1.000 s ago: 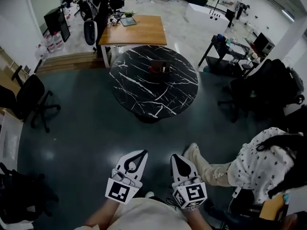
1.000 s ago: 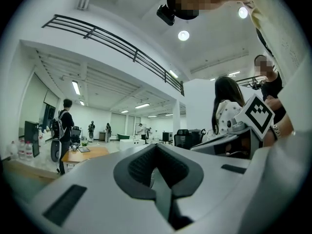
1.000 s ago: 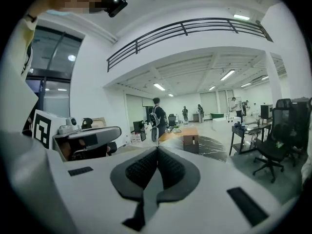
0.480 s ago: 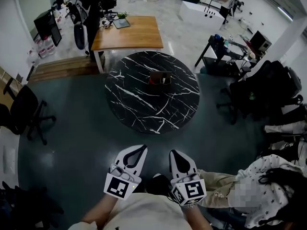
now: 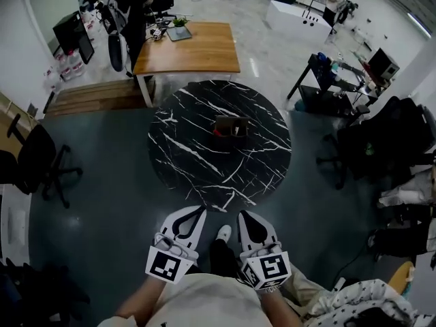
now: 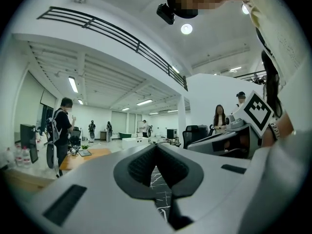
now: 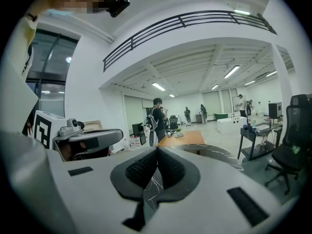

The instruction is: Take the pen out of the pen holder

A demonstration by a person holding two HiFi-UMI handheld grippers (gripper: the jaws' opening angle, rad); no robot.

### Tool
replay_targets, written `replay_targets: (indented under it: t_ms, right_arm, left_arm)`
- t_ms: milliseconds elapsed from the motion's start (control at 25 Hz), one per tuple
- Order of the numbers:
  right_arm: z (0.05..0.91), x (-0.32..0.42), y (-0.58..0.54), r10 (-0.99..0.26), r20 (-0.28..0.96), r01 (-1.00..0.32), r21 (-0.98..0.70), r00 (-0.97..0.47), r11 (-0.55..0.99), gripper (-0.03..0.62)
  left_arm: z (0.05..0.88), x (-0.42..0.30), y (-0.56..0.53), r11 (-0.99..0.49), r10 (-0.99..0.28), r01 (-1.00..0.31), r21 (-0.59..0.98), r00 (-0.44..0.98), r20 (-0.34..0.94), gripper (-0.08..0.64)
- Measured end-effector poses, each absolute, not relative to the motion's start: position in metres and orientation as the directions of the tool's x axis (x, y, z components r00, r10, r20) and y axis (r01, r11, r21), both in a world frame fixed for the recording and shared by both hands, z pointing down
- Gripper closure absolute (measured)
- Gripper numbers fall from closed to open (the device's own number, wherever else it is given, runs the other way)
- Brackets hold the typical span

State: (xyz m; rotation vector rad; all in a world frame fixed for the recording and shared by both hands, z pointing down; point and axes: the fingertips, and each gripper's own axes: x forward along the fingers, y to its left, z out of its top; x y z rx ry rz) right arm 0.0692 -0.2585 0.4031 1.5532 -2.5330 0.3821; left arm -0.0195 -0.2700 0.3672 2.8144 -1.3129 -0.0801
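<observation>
The pen holder point(image 5: 232, 125) is a small dark open box near the middle of the round black marble table point(image 5: 197, 162), with something red at its left side; I cannot make out single pens. Both grippers are held low and near my body, well short of the table. The left gripper point(image 5: 198, 213) is shut with nothing in it, and its pads meet in the left gripper view point(image 6: 157, 146). The right gripper point(image 5: 246, 217) is likewise shut and empty, with its jaws closed together in the right gripper view point(image 7: 157, 150). The table top shows faintly beyond both jaw tips.
A wooden desk point(image 5: 187, 46) stands behind the round table, and a person with a backpack point(image 5: 121, 19) stands at its left. Office chairs sit at the left point(image 5: 37, 159) and right point(image 5: 381, 142). A person in patterned clothes point(image 5: 371, 305) sits at the bottom right.
The round table has come nearer and lower in the head view. The seated person at the right has slid mostly out of view. Both grippers stay shut and side by side.
</observation>
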Motion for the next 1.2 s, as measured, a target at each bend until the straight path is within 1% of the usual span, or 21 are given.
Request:
replay_targets:
  t_ms: [200, 320, 560, 720, 840, 1000, 1200]
  right_arm:
    - [0.406, 0.1, -0.312, -0.822, 0.258, -0.861, -0.167, -0.508, 0.48, 0.574]
    - [0.405, 0.124, -0.342, -0.812, 0.249, -0.849, -0.168, -0.528, 0.5, 0.574]
    - [0.406, 0.146, -0.387, -0.803, 0.234, -0.836, -0.18, -0.548, 0.518, 0.574]
    - [0.417, 0.148, -0.41, -0.789, 0.243, -0.825, -0.192, -0.565, 0.531, 0.574]
    - [0.433, 0.148, -0.421, -0.78, 0.286, -0.831, -0.198, -0.557, 0.52, 0.574]
    - [0.455, 0.159, -0.441, -0.796, 0.359, -0.874, -0.21, -0.487, 0.439, 0.574]
    - [0.47, 0.161, -0.479, -0.805, 0.413, -0.905, -0.199, -0.426, 0.377, 0.574]
  left_arm:
    - [0.367, 0.009, -0.327, -0.592, -0.806, -0.805, 0.029, 0.593, -0.007, 0.551]
    - [0.362, 0.026, -0.356, -0.563, -0.827, -0.827, 0.009, 0.562, -0.017, 0.551]
    - [0.369, 0.043, -0.387, -0.513, -0.858, -0.858, 0.02, 0.513, -0.002, 0.551]
    - [0.396, 0.046, -0.417, -0.506, -0.861, -0.863, 0.012, 0.506, 0.054, 0.551]
    - [0.421, 0.043, -0.444, -0.497, -0.862, -0.867, 0.038, 0.498, 0.096, 0.551]
    - [0.467, 0.043, -0.484, -0.518, -0.839, -0.853, 0.07, 0.522, 0.156, 0.551]
    - [0.534, 0.033, -0.545, -0.522, -0.793, -0.846, 0.112, 0.53, 0.3, 0.551]
